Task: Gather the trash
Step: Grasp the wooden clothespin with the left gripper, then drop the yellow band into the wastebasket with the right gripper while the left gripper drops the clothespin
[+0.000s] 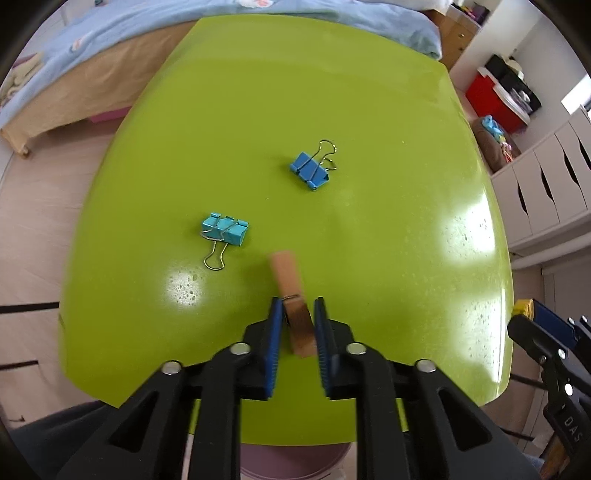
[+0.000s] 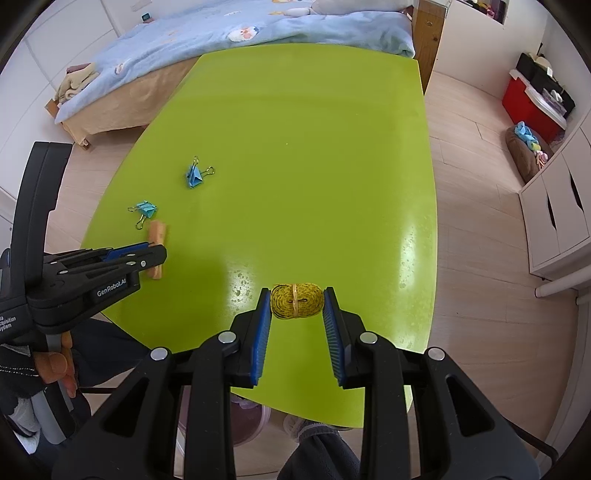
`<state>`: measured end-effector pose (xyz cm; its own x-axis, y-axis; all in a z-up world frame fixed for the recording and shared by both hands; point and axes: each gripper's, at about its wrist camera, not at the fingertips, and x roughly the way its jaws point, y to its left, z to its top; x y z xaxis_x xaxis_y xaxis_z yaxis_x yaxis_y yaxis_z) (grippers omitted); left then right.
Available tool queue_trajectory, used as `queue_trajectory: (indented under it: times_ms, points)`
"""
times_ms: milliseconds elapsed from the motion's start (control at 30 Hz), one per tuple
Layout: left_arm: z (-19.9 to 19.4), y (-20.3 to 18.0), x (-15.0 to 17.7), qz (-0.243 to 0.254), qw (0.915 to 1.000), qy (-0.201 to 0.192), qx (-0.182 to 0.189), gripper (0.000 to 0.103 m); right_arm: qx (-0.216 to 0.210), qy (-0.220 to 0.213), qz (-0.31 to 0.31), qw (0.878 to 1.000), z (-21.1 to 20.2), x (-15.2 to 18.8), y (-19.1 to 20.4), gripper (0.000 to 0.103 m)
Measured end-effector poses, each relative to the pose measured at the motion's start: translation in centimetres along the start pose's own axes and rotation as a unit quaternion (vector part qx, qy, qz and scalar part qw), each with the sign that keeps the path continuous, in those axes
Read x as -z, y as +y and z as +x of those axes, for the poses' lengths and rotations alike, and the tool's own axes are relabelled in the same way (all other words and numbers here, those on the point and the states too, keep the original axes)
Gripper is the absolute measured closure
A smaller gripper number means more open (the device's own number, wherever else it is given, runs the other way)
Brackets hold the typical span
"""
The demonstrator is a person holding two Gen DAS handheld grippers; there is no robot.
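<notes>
Your left gripper (image 1: 298,308) jaws clamp the wooden clothespin (image 1: 291,295) at six o'clock on the worktop (image 1: 258,110); gripped off-centre, it may pivot out. Your right gripper (image 2: 298,301) jaws pinch the yellow tape roll (image 2: 296,300).

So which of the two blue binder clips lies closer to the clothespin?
The lighter clip, handles pointing at the camera; the darker clip lies farther up the table.

Surroundings of the work surface: bedroom furniture and storage.
A glossy lime-green table (image 2: 295,147) stands on pale wood-plank flooring (image 2: 476,155). Behind it, a wooden-framed bed (image 2: 122,107) carries a light blue quilt with cartoon prints (image 2: 229,33). At right, a white drawer unit with cut-out handles (image 2: 561,218) stands near a red storage box (image 2: 524,103) and a brown cushion (image 2: 521,155) on the floor.
</notes>
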<state>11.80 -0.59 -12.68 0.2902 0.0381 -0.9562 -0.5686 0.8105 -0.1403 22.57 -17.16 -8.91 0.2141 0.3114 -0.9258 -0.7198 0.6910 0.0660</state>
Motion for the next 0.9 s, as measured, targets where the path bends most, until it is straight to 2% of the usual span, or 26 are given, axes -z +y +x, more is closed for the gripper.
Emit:
queue_trajectory:
  times_ms: [167,333,600,900]
  points:
    - [-0.9,0.7,0.7,0.036,0.9993,-0.014,0.0,0.09,-0.003,-0.008,-0.003,1.0,-0.3,0.1,0.7,0.075]
    - [-3.0,0.7,1.3,0.088,0.995,-0.047,0.005,0.09,-0.002,-0.022,-0.006,1.0,-1.2,0.2,1.7,0.075]
    - [-7.3,0.5,2.4,0.157,0.9826,-0.099,0.011,0.09,-0.005,-0.05,-0.02,0.999,-3.7,1.3,4.1,0.075]
    - [-12.5,1.5,5.9,0.21,0.9666,-0.138,0.051,0.09,-0.019,-0.082,-0.042,0.996,-7.5,4.2,6.9,0.075]
